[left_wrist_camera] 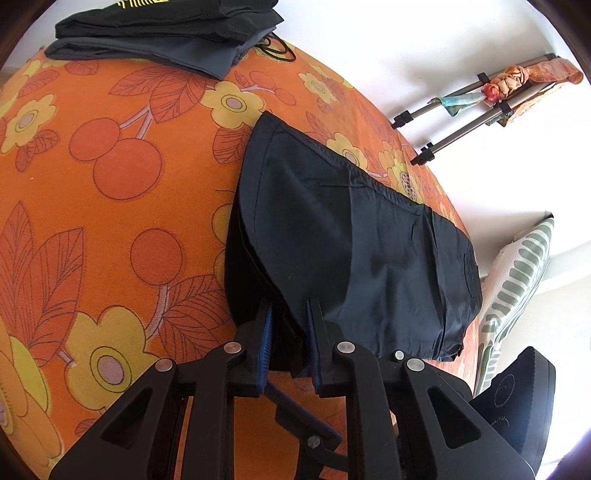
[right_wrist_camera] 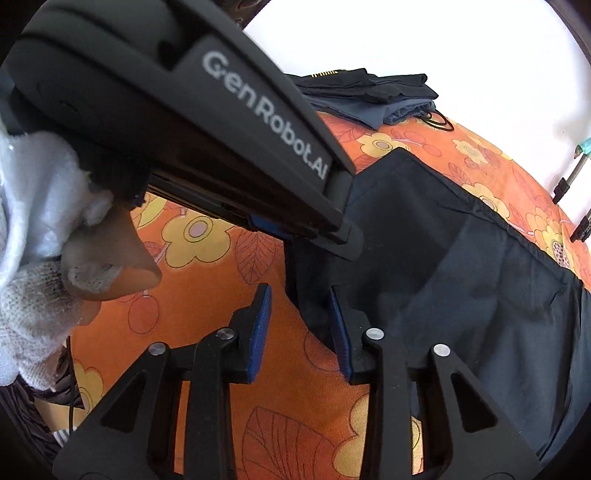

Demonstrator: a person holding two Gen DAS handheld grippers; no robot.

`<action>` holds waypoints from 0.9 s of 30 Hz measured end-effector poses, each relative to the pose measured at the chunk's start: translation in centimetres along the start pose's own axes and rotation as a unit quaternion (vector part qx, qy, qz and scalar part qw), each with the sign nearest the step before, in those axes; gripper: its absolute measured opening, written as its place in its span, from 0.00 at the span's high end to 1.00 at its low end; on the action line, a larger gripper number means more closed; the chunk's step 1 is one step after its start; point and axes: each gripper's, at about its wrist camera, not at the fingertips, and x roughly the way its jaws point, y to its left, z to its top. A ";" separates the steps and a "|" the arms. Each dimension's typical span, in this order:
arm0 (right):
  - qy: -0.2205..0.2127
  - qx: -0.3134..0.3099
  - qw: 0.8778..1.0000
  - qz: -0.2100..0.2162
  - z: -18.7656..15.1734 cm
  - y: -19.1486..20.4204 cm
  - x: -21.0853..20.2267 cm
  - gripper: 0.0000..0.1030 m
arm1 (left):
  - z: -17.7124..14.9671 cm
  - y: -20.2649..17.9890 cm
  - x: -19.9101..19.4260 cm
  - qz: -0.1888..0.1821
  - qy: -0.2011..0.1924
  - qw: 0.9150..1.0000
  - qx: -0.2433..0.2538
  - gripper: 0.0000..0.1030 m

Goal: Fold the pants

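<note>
1. One orange bedspread (left_wrist_camera: 110,184) printed with yellow flowers and red cherries covers the whole work surface.
2. One pair of dark pants (left_wrist_camera: 351,229) lies folded in layers towards the right edge of that bedspread, hem seam on the far side, well apart from the pile at the far end.
3. One pile of folded dark clothes (left_wrist_camera: 166,33) sits at the far end. I cannot count the garments in it.
4. One green-and-white striped cushion (left_wrist_camera: 517,280) shows beyond the right edge.
5. Two metal stand legs (left_wrist_camera: 461,110) lean by the white wall, with colourful cloths tied around them.
6. Two pairs of tongs:
   - left gripper (left_wrist_camera: 290,306): jaws drawn close, pinching the near corner of the pants between the blue pads.
   - right gripper (right_wrist_camera: 298,290): jaws apart, holding nothing; the pants' edge lies by its right pad, with bare bedspread showing between the fingers.
7. One white-gloved hand (right_wrist_camera: 33,221) holds the left gripper.
8. One black cord loop (left_wrist_camera: 280,51) lies beside the pile.
</note>
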 end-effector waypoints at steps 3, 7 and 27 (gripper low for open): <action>-0.003 0.010 1.000 0.002 0.2 -0.5 0.1 0.87 | 0.2 0.4 -0.1 0.003 -0.002 1.000 -0.006 0.87; -0.003 0.042 0.999 0.022 0.4 -2.0 0.2 0.97 | 0.5 1.1 -1.2 0.017 -0.021 0.999 -0.020 0.84; -0.005 0.073 0.996 0.041 0.0 -3.3 -0.2 0.99 | 0.2 2.5 -0.4 -0.007 -0.002 0.998 -0.055 0.69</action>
